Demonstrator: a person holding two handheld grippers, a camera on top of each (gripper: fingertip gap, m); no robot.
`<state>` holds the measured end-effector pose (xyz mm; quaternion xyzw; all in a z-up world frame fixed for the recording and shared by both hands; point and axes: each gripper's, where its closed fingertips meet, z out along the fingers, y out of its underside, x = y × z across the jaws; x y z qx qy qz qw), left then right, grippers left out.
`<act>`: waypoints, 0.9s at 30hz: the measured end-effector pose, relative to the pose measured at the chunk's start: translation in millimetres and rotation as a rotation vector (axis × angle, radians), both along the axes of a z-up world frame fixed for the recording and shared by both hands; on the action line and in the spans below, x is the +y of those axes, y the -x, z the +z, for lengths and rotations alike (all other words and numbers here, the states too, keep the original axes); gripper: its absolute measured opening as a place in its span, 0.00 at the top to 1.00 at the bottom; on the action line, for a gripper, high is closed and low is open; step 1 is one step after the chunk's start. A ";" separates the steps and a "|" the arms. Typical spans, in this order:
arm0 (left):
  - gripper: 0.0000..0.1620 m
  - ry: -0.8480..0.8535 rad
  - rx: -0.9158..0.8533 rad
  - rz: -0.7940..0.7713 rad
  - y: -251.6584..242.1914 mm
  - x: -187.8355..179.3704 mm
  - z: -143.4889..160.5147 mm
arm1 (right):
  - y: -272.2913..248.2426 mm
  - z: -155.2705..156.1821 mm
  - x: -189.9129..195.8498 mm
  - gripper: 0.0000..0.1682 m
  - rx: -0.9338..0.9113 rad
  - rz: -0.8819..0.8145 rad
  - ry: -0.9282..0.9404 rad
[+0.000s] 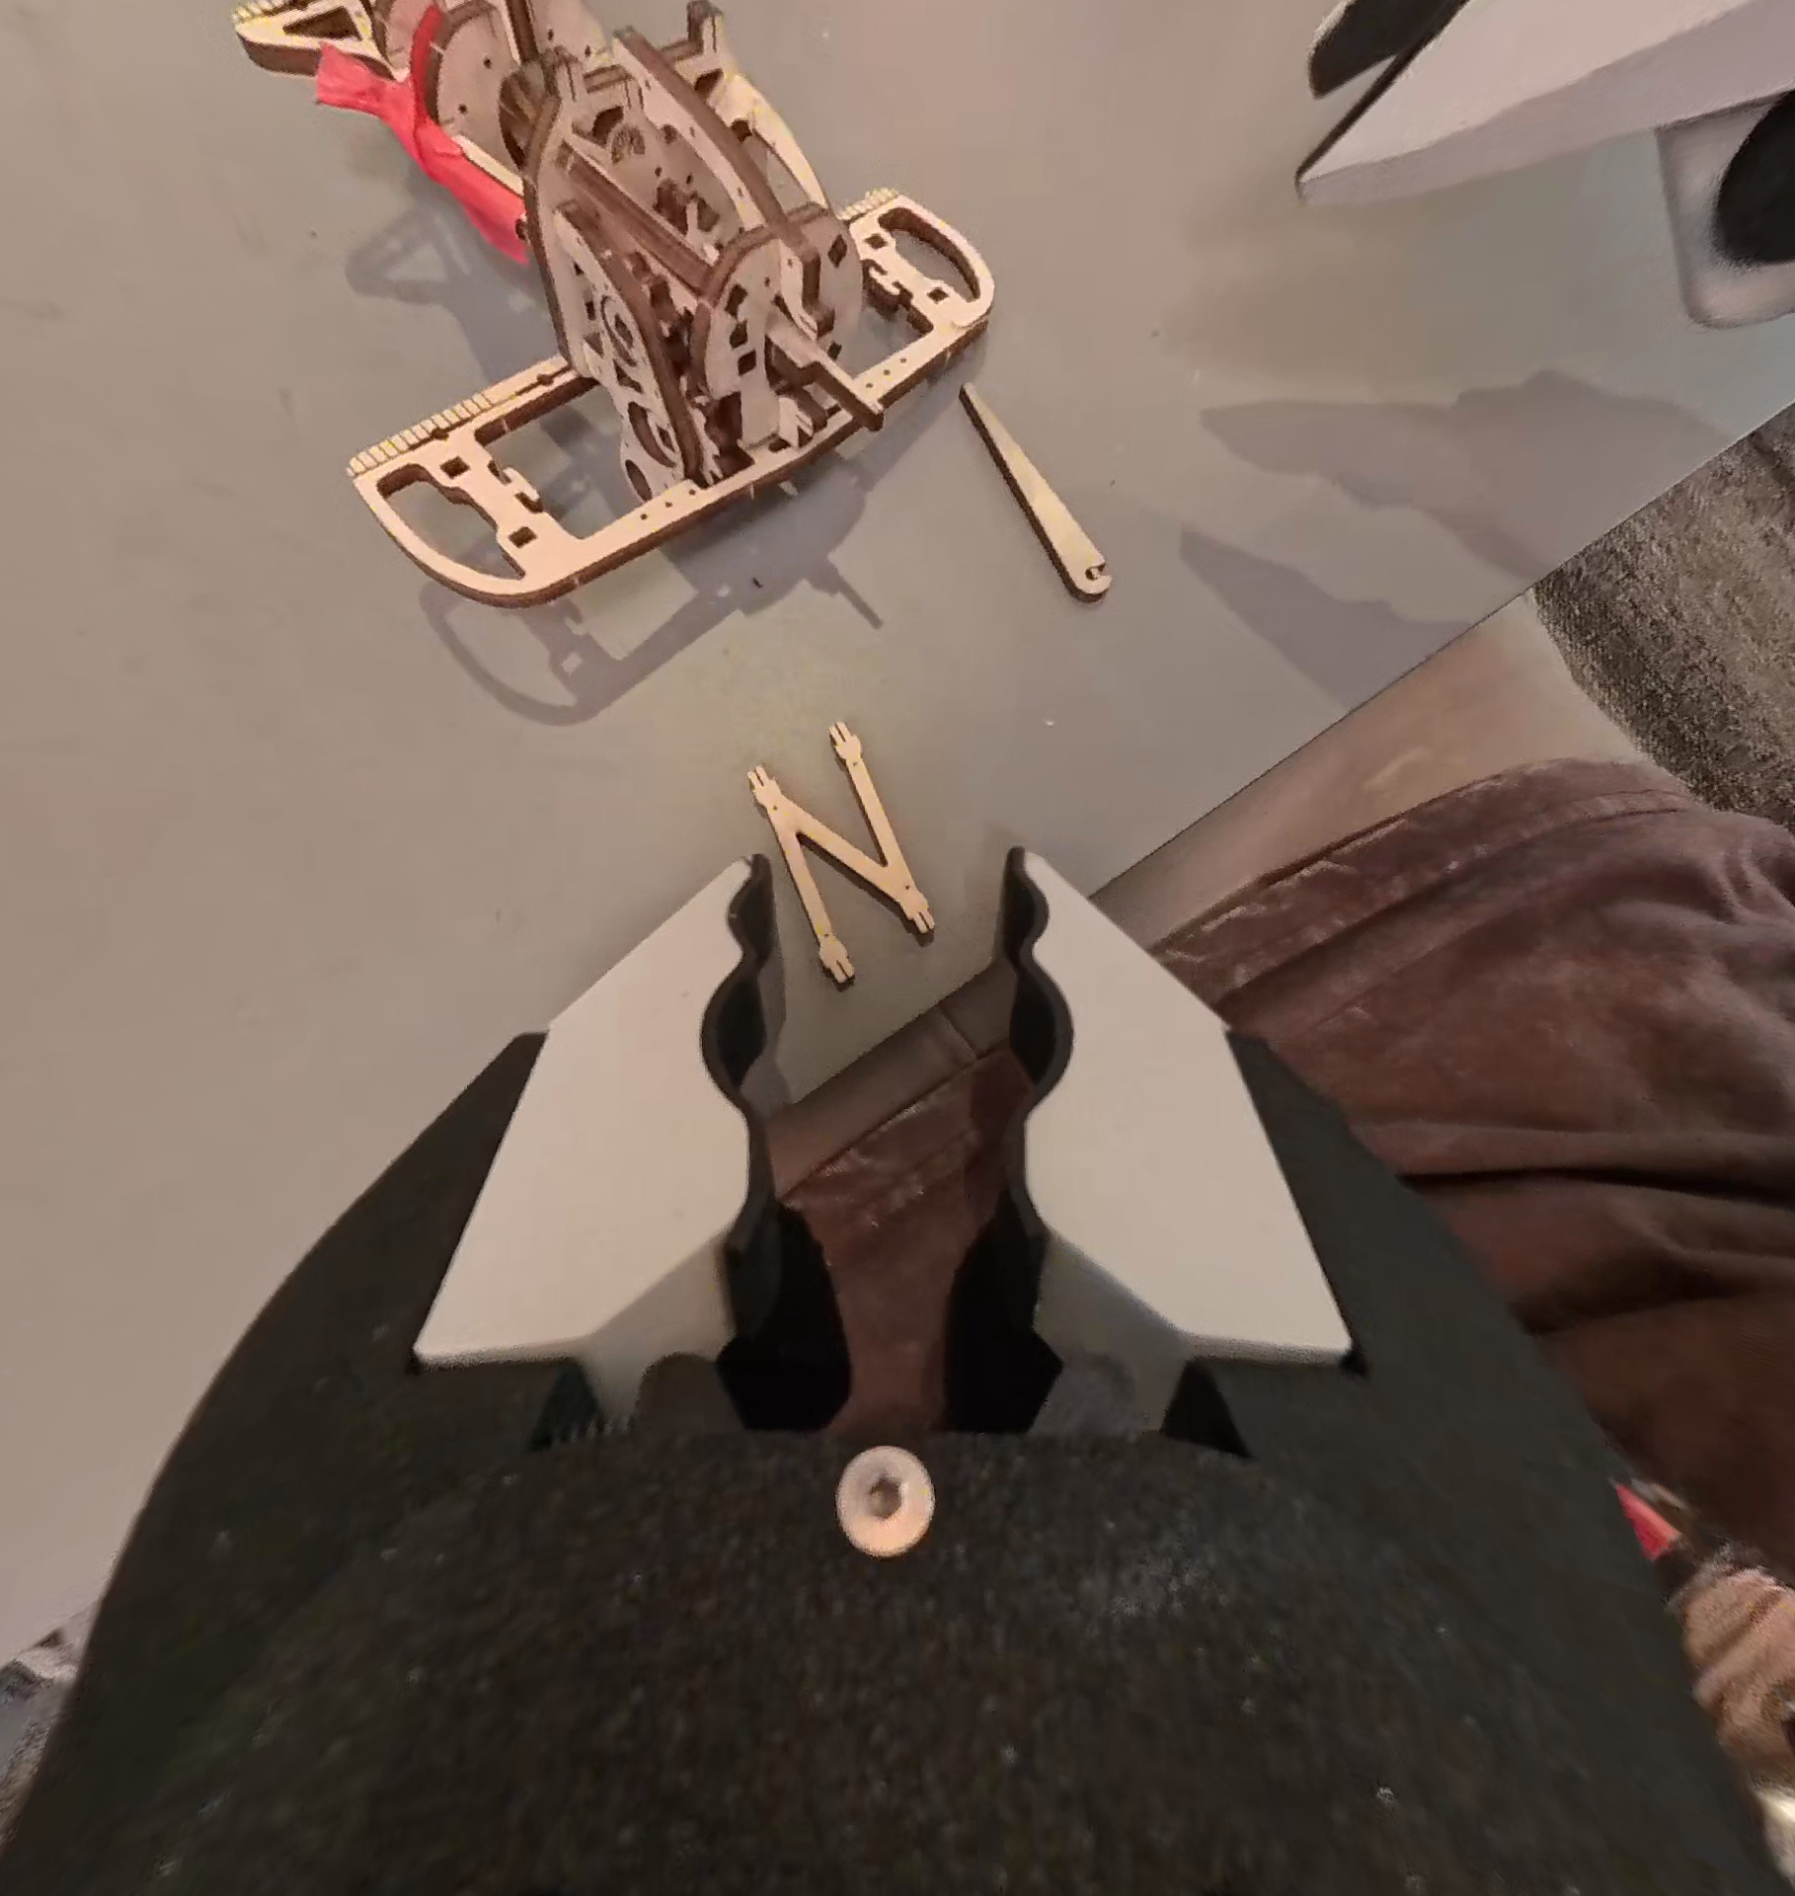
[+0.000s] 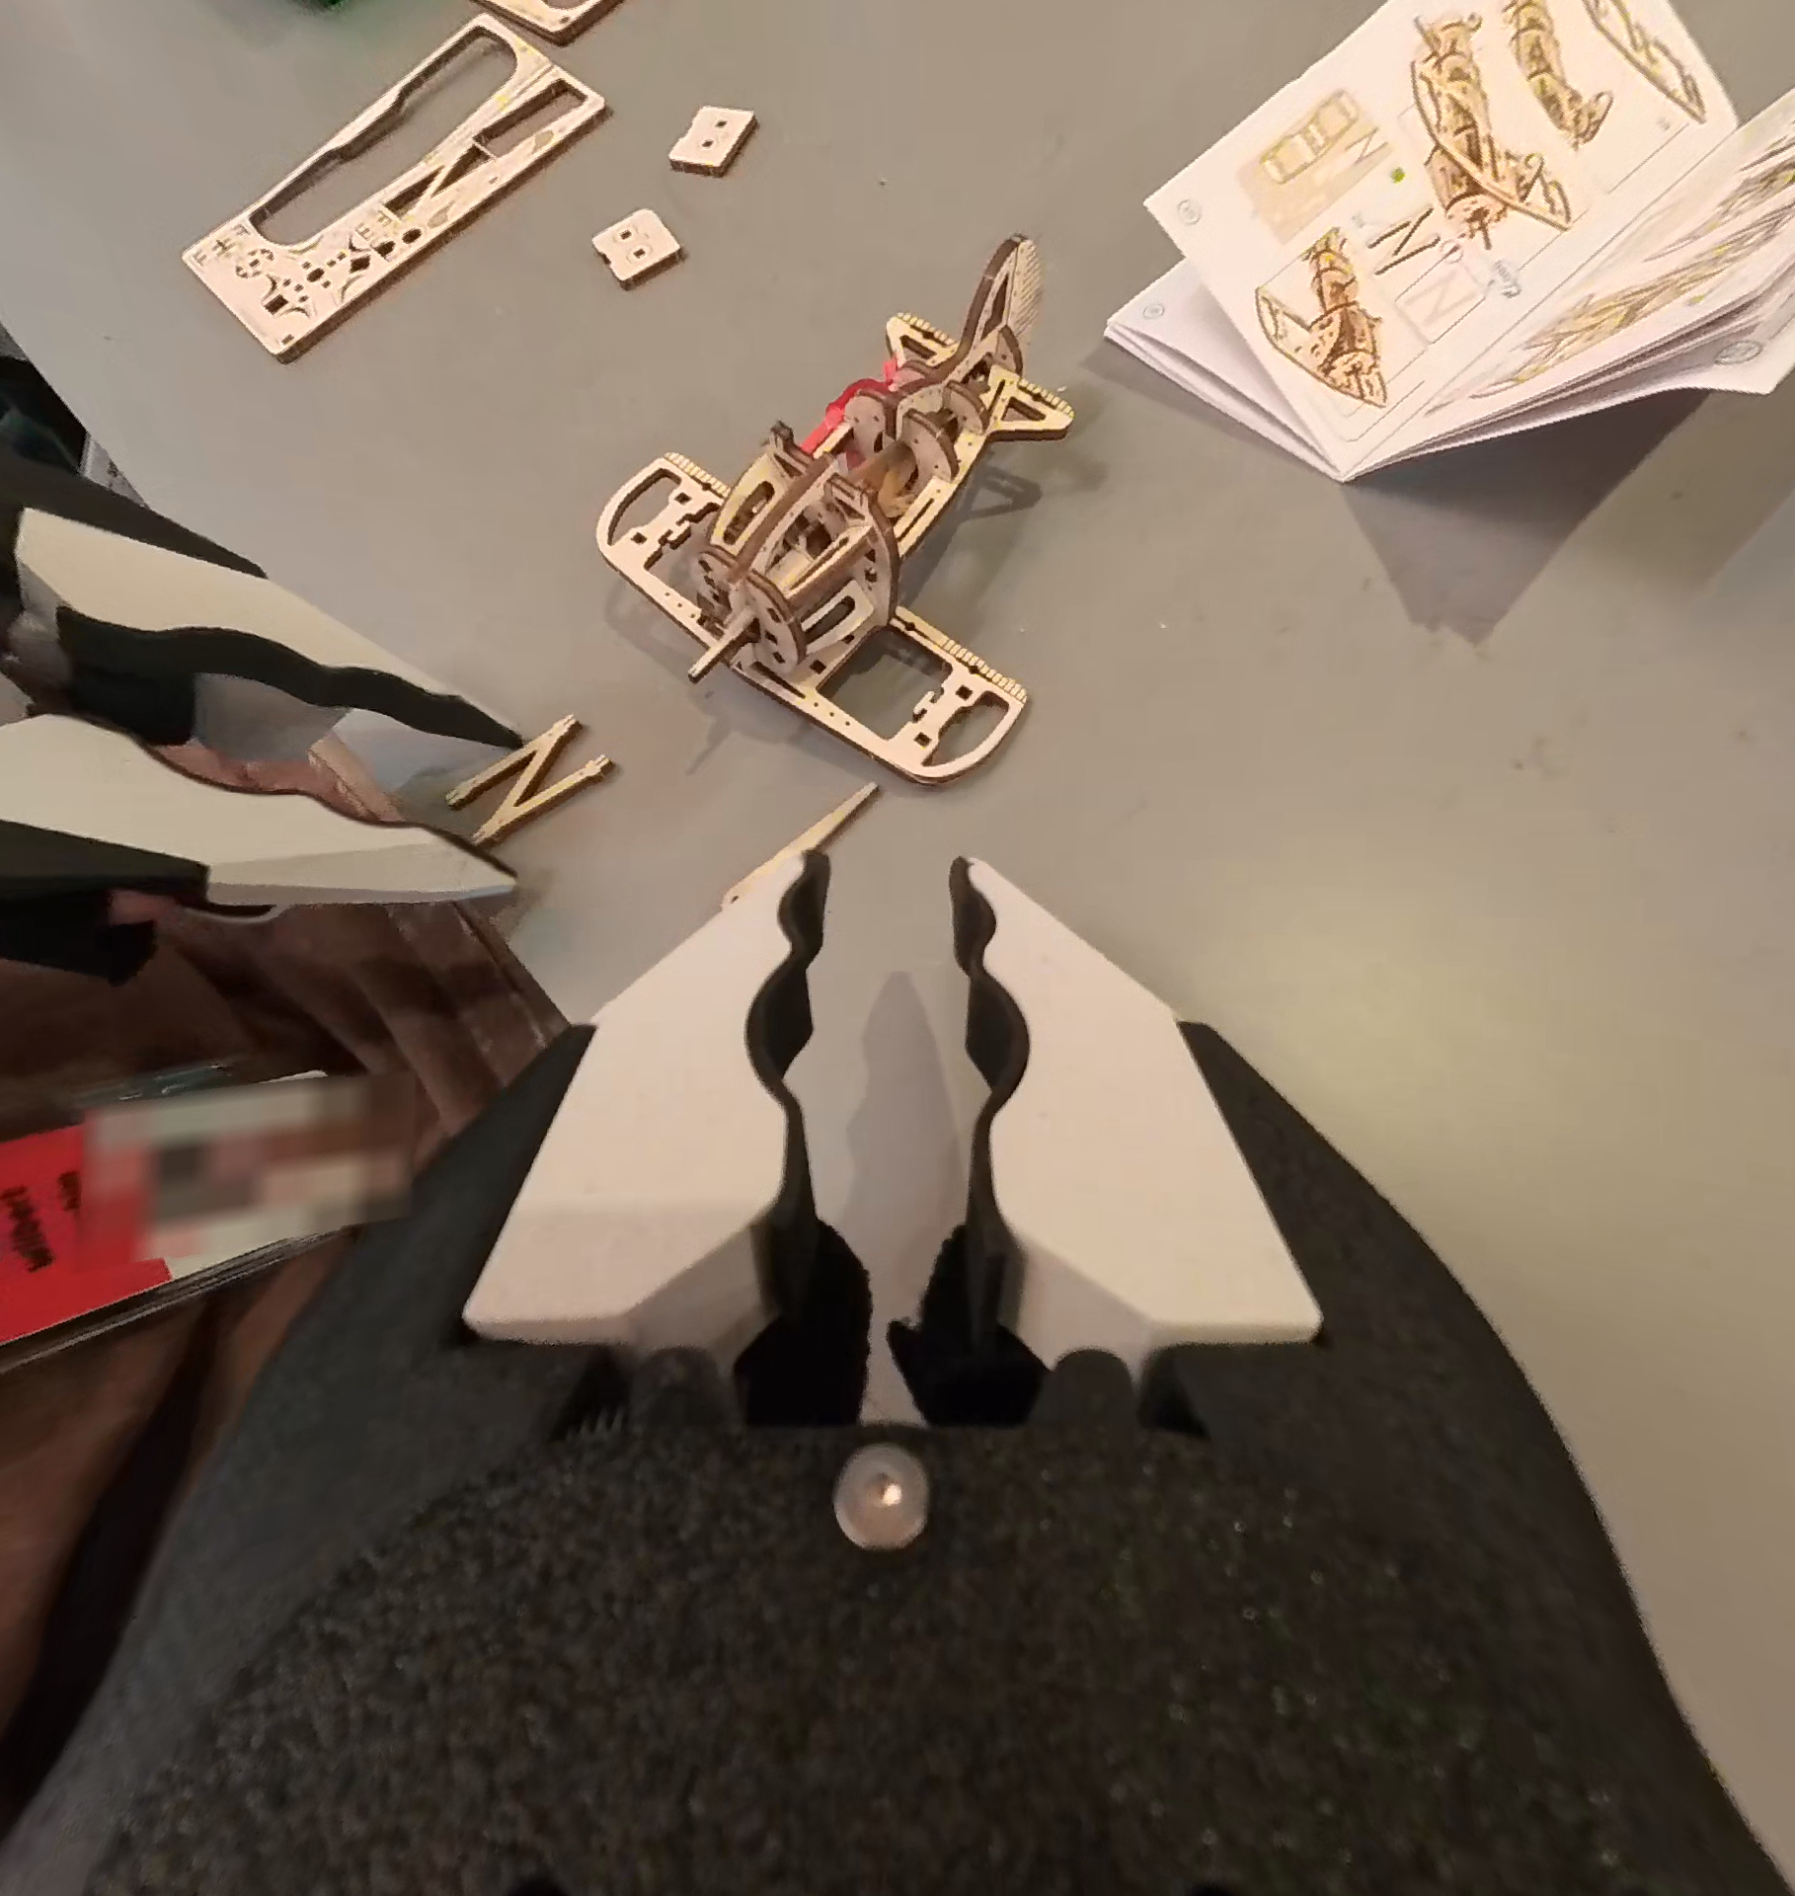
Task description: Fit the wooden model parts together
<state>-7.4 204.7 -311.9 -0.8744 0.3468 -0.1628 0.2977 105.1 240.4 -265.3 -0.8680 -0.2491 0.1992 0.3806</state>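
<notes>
A: Where do you stand? Your left gripper [image 1: 883,872] has its fingers apart and empty, hovering at the near edge of the desk [image 1: 206,718], right over the N-shaped strut [image 1: 840,852]. The strut lies flat, just between the fingertips.

B: And my right?

A: Your right gripper [image 2: 888,872] is also parted and holds nothing. The thin wooden stick [image 2: 822,829] lies just beyond its left fingertip. The part-built plane model [image 2: 822,575] sits farther out, mid-desk, well apart from both.

B: So I'd judge the step is lifting the strut.

A: Likely. It is thin and flat, so come down low and square, one finger on each long side, and close gently; a hard pinch could snap the forked ends. If it will not lift, try nudging it to overhang the desk edge.

B: Then?

A: The open instruction booklet [image 2: 1437,236] at far right may show where it goes. Steady the model with your right before pressing anything in.
</notes>
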 end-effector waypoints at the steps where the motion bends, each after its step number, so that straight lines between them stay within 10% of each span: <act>1: 0.75 -0.005 0.014 -0.011 0.9 0.1 -0.5 | 0.3 -0.3 -0.2 0.86 0.000 0.002 0.002; 21: 0.88 -0.106 0.109 -0.162 2.4 9.5 0.3 | 0.2 -0.4 -3.3 0.86 0.037 0.011 0.031; 27: 0.88 -0.111 -0.061 -0.225 -3.9 9.1 44.7 | -4.7 2.6 -3.3 0.86 0.074 0.000 0.039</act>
